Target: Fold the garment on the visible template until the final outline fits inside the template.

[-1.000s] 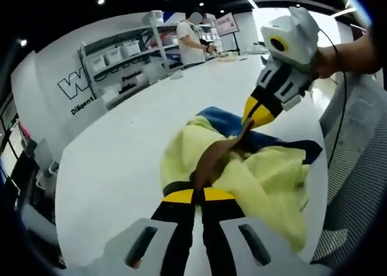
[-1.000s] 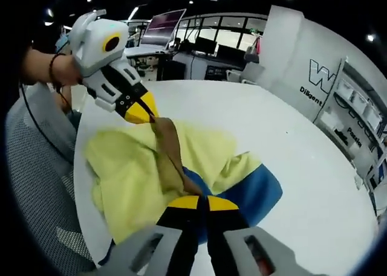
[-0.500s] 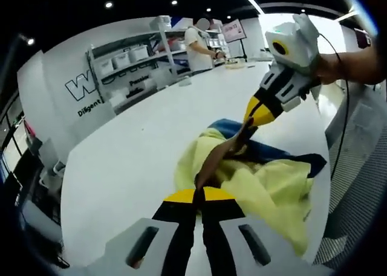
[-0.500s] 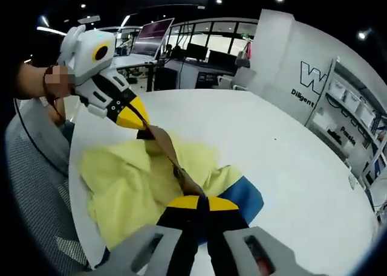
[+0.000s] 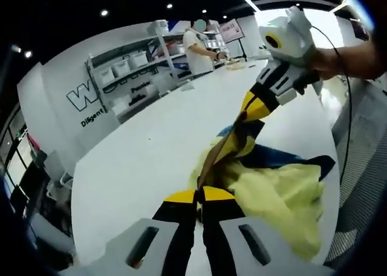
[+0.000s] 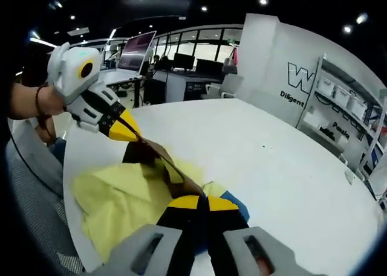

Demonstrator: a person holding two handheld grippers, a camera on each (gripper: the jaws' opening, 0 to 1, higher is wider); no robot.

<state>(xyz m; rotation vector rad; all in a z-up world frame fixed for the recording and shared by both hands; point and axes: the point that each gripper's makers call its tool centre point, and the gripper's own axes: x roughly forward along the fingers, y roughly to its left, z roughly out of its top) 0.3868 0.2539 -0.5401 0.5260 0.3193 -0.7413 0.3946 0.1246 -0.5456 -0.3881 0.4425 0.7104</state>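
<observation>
Garment: a soft yellow cloth garment with blue parts and a brown band along one edge [image 5: 284,188] [image 6: 115,197] lies crumpled on the near part of the round white table [image 5: 139,149] [image 6: 272,161], close to the table edge. One part of it is lifted off the table.

Brown band: it [image 5: 211,158] [image 6: 175,174] runs stretched and nearly straight between the two grippers, above the yellow cloth.

Left gripper: the left gripper [image 5: 198,195] [image 6: 130,133] has its yellow-tipped black fingers pressed together on one end of the brown band. In the right gripper view it comes in from the left, held by a hand with a dark wrist band [image 6: 42,104].

Right gripper: the right gripper [image 6: 202,202] [image 5: 254,105] has its fingers closed as well, on the other end of the band. In the left gripper view it is raised over the far side of the garment.

Template: I cannot tell a template outline on the table.

Background: grey shelves with white boxes [image 5: 130,61] stand by a white wall, and a person in a white shirt [image 5: 198,43] stands at the far side of the table. Dark monitors [image 6: 193,49] are far behind.
</observation>
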